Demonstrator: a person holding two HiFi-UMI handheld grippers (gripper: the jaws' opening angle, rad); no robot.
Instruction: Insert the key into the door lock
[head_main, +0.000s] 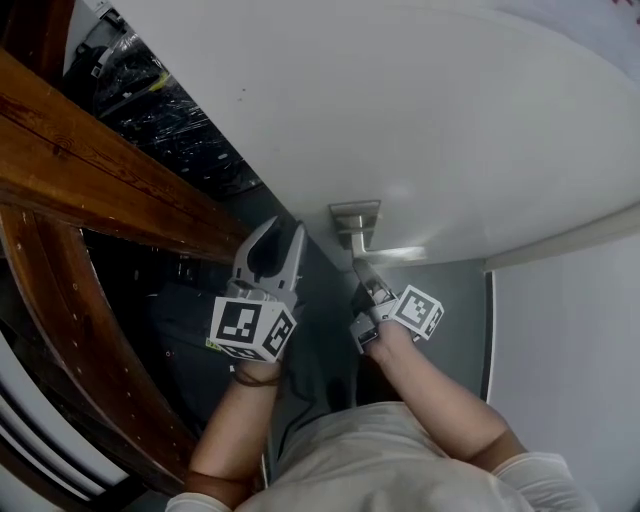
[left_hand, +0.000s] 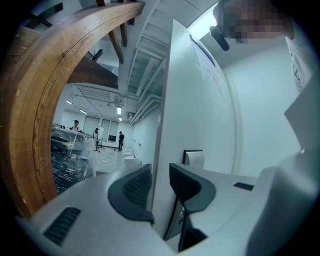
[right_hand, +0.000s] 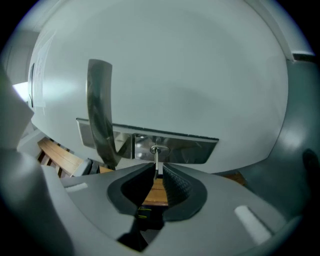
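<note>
Here, the right gripper (right_hand: 157, 169) has its dark ribbed jaws pressed together on a thin silver key (right_hand: 156, 158). The key stands upright between the pads, and its tip meets the round keyhole (right_hand: 156, 149) of a shiny rectangular metal lock plate (right_hand: 190, 147). How far the tip has gone in cannot be told. The plate sits on a plain white door (right_hand: 190, 75). A curved brushed-metal lever handle (right_hand: 100, 110) springs from the plate's left part and arcs upward in the right gripper view.

In the head view the right gripper (head_main: 360, 268) points up at the lock plate (head_main: 355, 215) from just below, with its square-marker cube (head_main: 415, 308) nearer the person's forearm. The left gripper (head_main: 283, 232) is raised just to the left of the plate, near the door's edge.

In its own view the left gripper (left_hand: 159, 172) has its jaws apart and clamps nothing. The narrow edge of the door (left_hand: 200, 125) lines up with the gap between them, and whether either pad touches it cannot be told.

A heavy curved beam of varnished brown wood (head_main: 100, 170) crosses the left of the head view. Beyond the door's edge, the left gripper view looks into a bright hall with a dark plastic-wrapped stack (left_hand: 70, 155) and a few distant standing people (left_hand: 120, 140).
</note>
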